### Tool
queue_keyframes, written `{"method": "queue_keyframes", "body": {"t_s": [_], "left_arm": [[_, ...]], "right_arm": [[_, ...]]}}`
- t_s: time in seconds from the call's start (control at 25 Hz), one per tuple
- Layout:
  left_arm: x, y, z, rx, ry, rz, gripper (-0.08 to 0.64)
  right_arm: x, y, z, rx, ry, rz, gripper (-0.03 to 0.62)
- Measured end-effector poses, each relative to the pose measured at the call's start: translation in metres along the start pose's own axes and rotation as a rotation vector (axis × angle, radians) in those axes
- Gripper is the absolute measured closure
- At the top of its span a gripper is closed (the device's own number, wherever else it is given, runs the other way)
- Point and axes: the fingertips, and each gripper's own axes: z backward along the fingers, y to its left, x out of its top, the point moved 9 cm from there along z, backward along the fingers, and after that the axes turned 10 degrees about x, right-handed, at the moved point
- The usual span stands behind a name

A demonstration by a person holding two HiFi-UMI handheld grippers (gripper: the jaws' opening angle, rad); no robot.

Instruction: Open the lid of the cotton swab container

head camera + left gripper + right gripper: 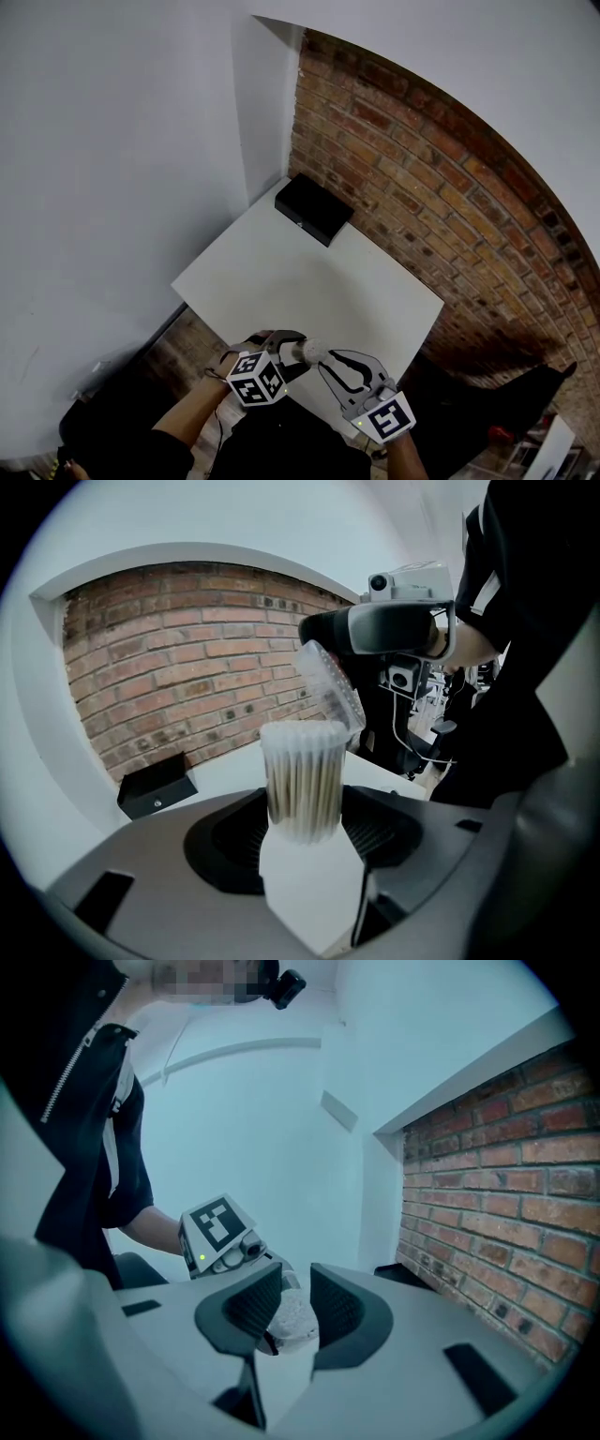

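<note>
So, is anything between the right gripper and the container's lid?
Nothing visible does. The right gripper is closed on the lid, which tilts up beside the top of the swab container held in the left gripper.

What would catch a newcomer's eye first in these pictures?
The cotton swab container, packed with swabs, stands upright in the left gripper over the white table's near edge. The right gripper grips its clear lid, tilted up off the rim. A brick wall fills the background, a black box at its foot.
</note>
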Motion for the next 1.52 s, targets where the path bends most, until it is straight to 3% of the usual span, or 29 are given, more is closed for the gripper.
{"method": "queue_keyframes", "body": {"t_s": [0.36, 0.84, 1.04, 1.52], "left_arm": [[-0.002, 0.004, 0.004, 0.046, -0.032, 0.048, 0.307], [0.006, 0.024, 0.018, 0.210, -0.184, 0.119, 0.307], [0.008, 0.030, 0.016, 0.222, -0.194, 0.153, 0.307], [0.019, 0.042, 0.024, 0.272, -0.301, 0.271, 0.307]], "right_arm": [[0.010, 0.010, 0.007, -0.005, -0.087, 0.008, 0.531], [0.034, 0.023, 0.004, 0.026, -0.209, 0.021, 0.548], [0.014, 0.025, 0.008, 0.076, 0.028, 0.015, 0.548], [0.009, 0.023, 0.003, 0.093, 0.032, 0.018, 0.548]]}}
